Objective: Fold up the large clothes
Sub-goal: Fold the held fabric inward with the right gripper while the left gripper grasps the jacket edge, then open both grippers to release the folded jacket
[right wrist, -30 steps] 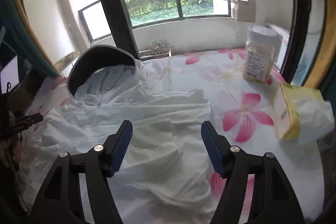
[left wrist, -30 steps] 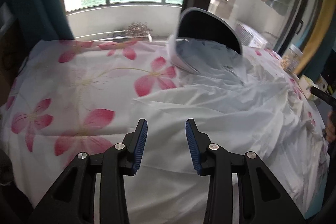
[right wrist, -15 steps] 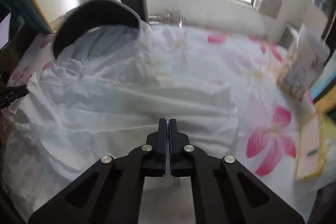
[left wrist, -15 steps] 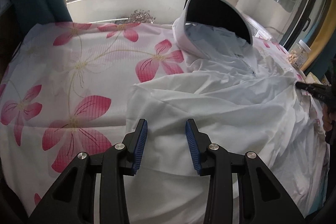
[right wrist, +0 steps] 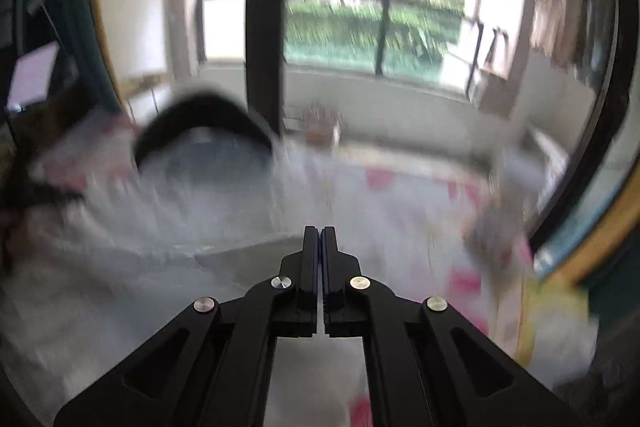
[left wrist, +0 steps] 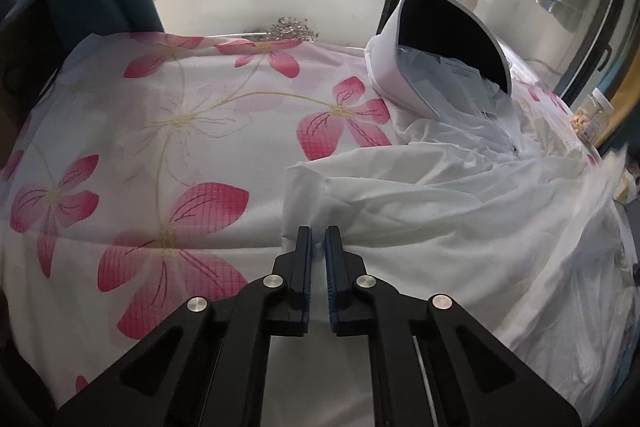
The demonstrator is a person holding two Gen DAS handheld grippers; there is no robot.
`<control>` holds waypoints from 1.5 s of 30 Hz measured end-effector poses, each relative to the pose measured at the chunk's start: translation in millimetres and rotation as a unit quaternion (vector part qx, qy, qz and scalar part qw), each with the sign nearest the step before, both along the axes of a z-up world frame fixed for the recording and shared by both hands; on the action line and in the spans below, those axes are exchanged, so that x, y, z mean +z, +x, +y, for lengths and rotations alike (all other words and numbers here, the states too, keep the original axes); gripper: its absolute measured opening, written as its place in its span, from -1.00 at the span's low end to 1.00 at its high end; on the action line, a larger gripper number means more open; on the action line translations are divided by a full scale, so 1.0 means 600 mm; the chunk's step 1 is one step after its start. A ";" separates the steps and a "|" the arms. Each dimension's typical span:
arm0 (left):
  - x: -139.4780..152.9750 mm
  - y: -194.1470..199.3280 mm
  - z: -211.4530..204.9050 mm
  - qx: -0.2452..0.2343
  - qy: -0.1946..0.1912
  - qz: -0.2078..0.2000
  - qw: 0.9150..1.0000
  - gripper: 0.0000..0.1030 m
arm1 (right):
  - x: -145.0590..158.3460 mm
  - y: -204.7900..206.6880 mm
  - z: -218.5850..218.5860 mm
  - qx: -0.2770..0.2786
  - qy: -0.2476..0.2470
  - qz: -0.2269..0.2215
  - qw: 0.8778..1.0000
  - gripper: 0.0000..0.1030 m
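Ahead of my left gripper (left wrist: 319,243), white hooded jacket (left wrist: 460,211) runs lengthwise, hood (left wrist: 444,43) farthest; jaws closing on hem. Right gripper (right wrist: 320,241) clamped on same fabric.

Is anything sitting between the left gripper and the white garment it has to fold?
Nothing visible does. The left gripper is closing right at the left edge of the white garment, with a pinch of its fabric between the pads and only the floral sheet beside it.

We see the left gripper (left wrist: 319,241) angled downward, its jaws closing with white fabric between the pads. The right gripper (right wrist: 319,241) has its jaws pressed together.
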State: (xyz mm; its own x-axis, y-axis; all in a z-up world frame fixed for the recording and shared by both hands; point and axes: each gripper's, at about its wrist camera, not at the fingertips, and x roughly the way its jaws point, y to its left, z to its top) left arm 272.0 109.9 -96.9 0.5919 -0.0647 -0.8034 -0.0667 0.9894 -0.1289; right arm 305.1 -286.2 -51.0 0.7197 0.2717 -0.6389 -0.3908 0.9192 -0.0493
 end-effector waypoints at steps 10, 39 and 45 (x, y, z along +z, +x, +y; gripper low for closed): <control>0.011 -0.010 0.000 -0.005 -0.010 0.008 1.000 -0.84 | -0.086 -0.065 -0.059 -0.052 -0.017 0.112 0.992 -0.77; 0.065 -0.041 0.055 0.039 -0.019 -0.043 0.998 -0.36 | -0.053 -0.025 -0.025 -0.117 -0.002 0.068 0.991 0.17; 0.037 -0.039 0.006 -0.001 -0.025 -0.019 0.999 -0.36 | -0.068 -0.029 0.024 -0.071 0.000 0.077 0.994 0.17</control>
